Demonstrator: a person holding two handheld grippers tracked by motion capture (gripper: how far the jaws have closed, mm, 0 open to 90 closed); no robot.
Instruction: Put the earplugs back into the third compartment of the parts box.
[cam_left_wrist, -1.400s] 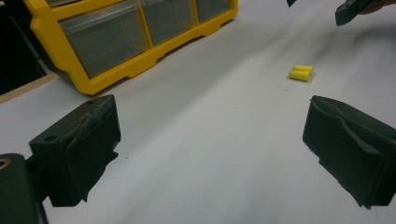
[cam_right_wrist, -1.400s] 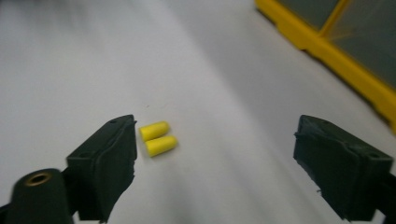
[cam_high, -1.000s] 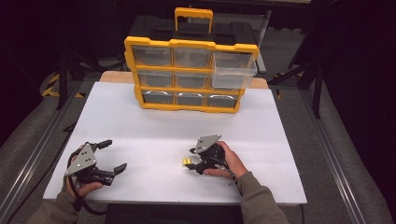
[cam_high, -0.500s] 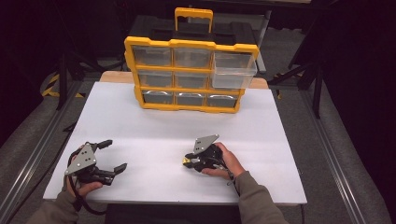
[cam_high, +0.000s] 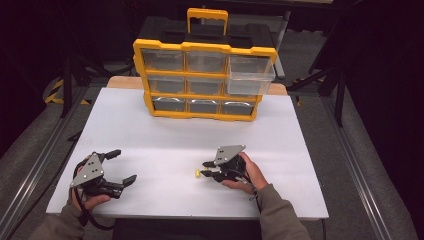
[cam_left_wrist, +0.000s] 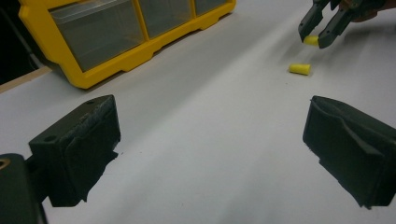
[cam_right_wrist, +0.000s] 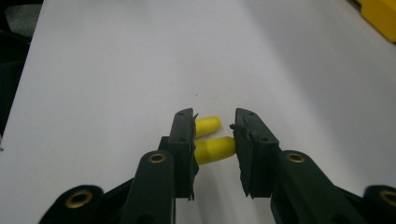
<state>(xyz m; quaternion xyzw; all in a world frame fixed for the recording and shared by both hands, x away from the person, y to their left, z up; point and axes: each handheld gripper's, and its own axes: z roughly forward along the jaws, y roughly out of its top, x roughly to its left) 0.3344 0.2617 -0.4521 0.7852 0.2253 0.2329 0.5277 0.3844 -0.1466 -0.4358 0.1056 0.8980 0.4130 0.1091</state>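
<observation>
On a white table (cam_high: 165, 145), a person holds a set of tongs in each hand. In the high view the right tongs (cam_high: 204, 170) sit low and right of centre, pointing toward the left of the frame, with a small yellow earplug (cam_high: 198, 173) at their tips. In the right gripper view, the right tongs (cam_right_wrist: 215, 140) have just been closing and now pinch one yellow earplug (cam_right_wrist: 215, 150), which spans the narrow gap from pad to pad. A second yellow earplug (cam_right_wrist: 208, 126) lies on the table just beyond the held one, partly behind one jaw.

The left gripper view shows the same pair in its upper right: the right tongs (cam_left_wrist: 315, 38) with the held earplug (cam_left_wrist: 311, 40) between their tips, and the loose earplug (cam_left_wrist: 299, 69) lying on the table just below.

The left tongs (cam_high: 125, 167), at the lower left of the high view, are spread wide with nothing between them, resting near the table's front edge.

A yellow drawer organiser (cam_high: 205, 82) stands at the far edge of the table, upper centre, with one clear drawer (cam_high: 248, 77) at its upper right pulled forward.
</observation>
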